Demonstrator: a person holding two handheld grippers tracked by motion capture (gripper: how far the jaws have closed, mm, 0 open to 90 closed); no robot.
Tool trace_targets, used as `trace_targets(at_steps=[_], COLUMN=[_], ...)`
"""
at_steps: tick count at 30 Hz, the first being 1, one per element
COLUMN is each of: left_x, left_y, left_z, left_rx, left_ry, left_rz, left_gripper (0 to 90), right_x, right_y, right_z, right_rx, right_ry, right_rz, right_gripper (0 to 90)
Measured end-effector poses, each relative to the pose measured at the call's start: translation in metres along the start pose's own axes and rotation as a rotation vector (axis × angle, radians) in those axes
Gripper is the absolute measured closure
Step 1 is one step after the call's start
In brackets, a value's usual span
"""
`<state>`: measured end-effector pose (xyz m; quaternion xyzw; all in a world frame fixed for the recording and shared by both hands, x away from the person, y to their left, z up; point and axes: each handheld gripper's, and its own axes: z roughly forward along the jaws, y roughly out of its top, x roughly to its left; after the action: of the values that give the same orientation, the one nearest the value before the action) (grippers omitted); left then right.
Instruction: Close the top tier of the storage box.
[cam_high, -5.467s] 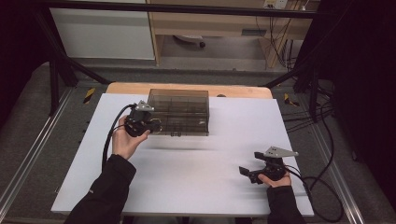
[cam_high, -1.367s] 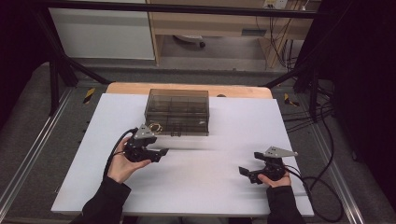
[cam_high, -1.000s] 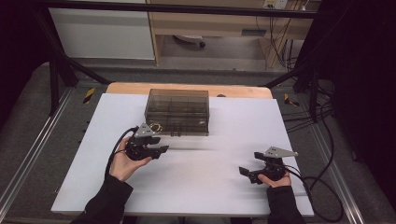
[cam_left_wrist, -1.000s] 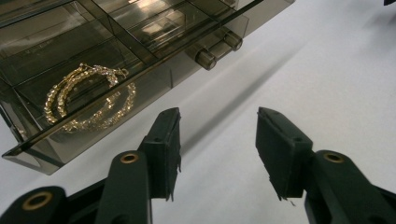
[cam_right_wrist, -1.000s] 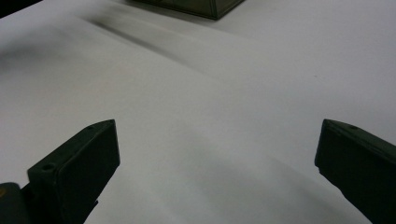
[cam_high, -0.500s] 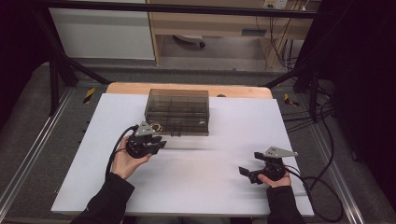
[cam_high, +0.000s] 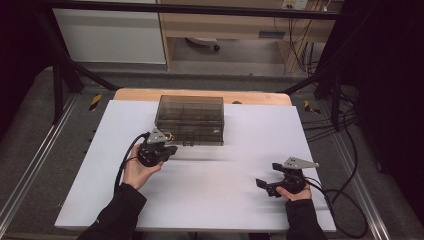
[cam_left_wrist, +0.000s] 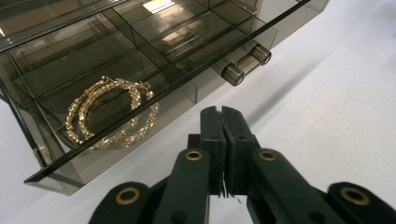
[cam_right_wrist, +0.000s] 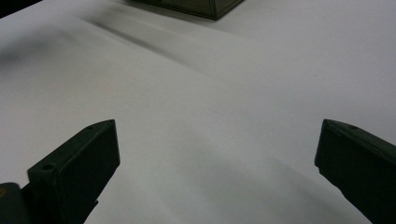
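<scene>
My left fingers (cam_left_wrist: 223, 140) have just been closing and now stand pressed together with nothing between them, hovering over the bare white tabletop (cam_left_wrist: 336, 93). Just ahead of their tips is the front of the smoky see-through box (cam_left_wrist: 140, 56), and its little bar handle (cam_left_wrist: 245, 61) sits slightly beyond and to one side of them. Farther in, behind the front wall, a pair of sparkly gold hoop earrings (cam_left_wrist: 109, 114) lies in one compartment. I judge I am lining up to work the drawer: next I would need to part these fingers and bring them round the handle, or nudge the front squarely. My right fingers (cam_right_wrist: 215, 154) stand wide apart and empty, resting well away, with the box's corner far ahead.
</scene>
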<state>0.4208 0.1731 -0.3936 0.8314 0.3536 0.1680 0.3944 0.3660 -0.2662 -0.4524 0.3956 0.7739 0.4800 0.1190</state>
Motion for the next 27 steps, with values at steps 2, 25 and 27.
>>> trace_targets(at_steps=[2,25,27], left_x=[0.001,0.004,0.003], left_y=[0.0,0.004,0.004], left_z=[0.001,0.012,0.013], left_rx=[0.001,-0.023,-0.024], left_ry=[0.004,0.001,-0.002], left_rz=[-0.002,-0.016,-0.018], left_gripper=[89.2,89.9,89.8], right_x=[0.0,0.0,0.0], right_y=[0.0,0.0,0.0], right_z=[0.0,0.0,0.0], right_rx=[0.0,0.005,0.005], right_ry=[0.0,-0.002,-0.001], right_rz=[0.0,0.002,0.002], right_gripper=[0.5,0.5,0.5])
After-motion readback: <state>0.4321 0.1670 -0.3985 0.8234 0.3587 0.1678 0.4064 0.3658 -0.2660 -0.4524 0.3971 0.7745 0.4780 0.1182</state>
